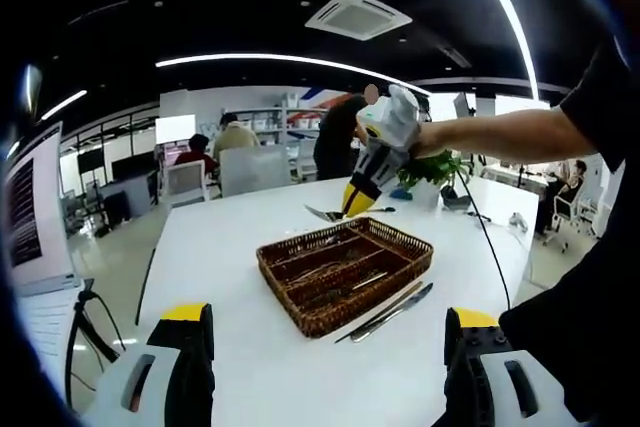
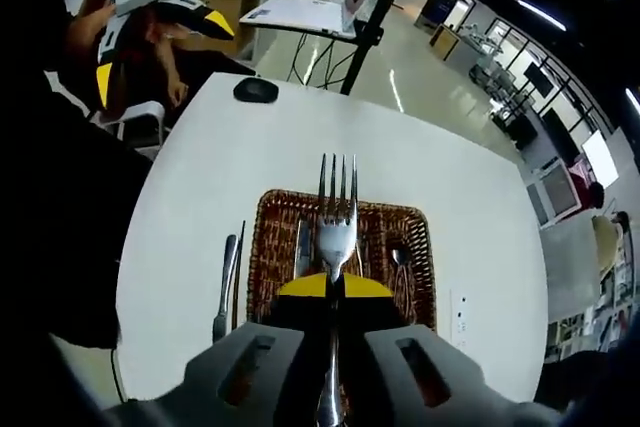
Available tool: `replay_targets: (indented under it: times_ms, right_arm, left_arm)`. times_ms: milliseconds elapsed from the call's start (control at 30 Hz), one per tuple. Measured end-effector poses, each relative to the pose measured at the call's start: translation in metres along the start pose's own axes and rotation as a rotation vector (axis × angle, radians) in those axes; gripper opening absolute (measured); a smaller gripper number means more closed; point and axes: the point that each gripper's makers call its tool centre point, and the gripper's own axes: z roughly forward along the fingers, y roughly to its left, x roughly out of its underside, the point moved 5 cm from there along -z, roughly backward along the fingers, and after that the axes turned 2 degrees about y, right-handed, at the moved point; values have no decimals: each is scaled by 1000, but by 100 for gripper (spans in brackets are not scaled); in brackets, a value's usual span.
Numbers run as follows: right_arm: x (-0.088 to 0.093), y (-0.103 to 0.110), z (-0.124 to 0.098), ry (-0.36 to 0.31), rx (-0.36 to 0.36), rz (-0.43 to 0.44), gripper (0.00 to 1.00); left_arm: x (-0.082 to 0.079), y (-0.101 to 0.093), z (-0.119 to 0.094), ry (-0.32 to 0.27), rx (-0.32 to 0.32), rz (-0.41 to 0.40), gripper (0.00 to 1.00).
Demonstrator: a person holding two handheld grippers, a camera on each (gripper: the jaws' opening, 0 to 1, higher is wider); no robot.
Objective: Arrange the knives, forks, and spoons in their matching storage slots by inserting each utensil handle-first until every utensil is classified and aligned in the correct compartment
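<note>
The right gripper (image 2: 333,292) has its jaws clamped on a fork (image 2: 337,222), whose tines stick out forward past the yellow jaw tips while its handle runs back between them. Just beyond and under the tines lies the wicker cutlery tray (image 2: 262,217), with a spoon (image 2: 401,259) in the slot to the right of the jaws and a knife (image 2: 303,247) in the slot to the left. Outside the tray, further left, two loose utensils (image 2: 226,282) lie on the white table (image 2: 200,147). The left gripper (image 1: 325,372) hangs with jaws spread wide and nothing between them, well back from the tray. The fork is mid-carry; the next move seems to call for turning it handle-first and lowering it into the middle slot.
</note>
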Motion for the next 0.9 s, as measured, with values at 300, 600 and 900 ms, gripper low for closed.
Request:
replay_targets:
  times_ms: [300, 600, 900]
  right_arm:
    - [8, -18, 24, 43, -12, 15, 0]
    - [23, -24, 54, 107, -40, 33, 0]
    - [41, -27, 101, 151, -80, 68, 0]
  left_arm:
    - [5, 4, 13, 8, 15, -7, 100]
    - [8, 7, 20, -5, 21, -29, 100]
    - [20, 14, 23, 7, 17, -57, 100]
